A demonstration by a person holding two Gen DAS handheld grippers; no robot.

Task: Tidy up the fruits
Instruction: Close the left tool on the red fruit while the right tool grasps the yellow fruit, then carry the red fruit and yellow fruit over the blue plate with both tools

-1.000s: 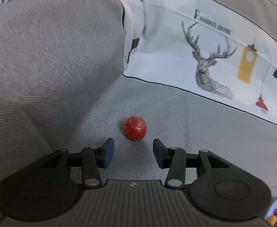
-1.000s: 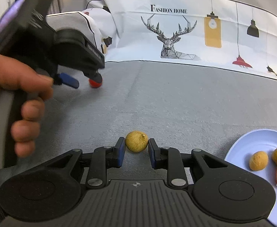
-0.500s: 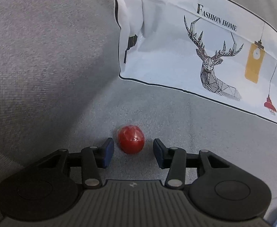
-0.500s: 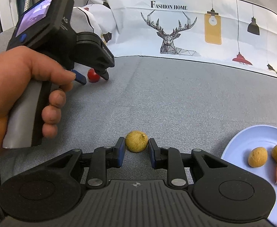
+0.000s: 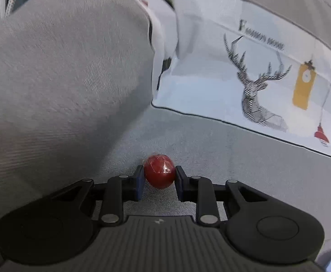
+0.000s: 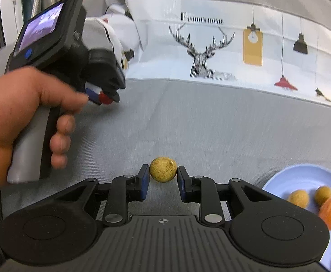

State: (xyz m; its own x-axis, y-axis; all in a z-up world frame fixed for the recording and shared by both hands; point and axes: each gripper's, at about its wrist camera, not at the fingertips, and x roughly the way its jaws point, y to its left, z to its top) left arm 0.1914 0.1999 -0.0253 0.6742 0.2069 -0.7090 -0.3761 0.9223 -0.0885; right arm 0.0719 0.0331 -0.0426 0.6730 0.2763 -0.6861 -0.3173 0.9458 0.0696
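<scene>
Sofa seat [image 6: 210, 131] in grey fabric fills both views, with a printed deer cushion [image 6: 210, 52] along its back and a grey pillow [image 5: 63, 79] at the left. Near the right edge sits a pale blue plate [image 6: 301, 179] holding small tan fruits [image 6: 298, 198] and what looks like an orange one, blurred. A hand [image 6: 22, 117] grips the left gripper [image 5: 159, 178], whose jaws are closing on the red fruit [image 5: 159, 174], pads touching both sides. The right gripper [image 6: 163, 176] is clamped on a tan round fruit [image 6: 163, 169], just above the seat
</scene>
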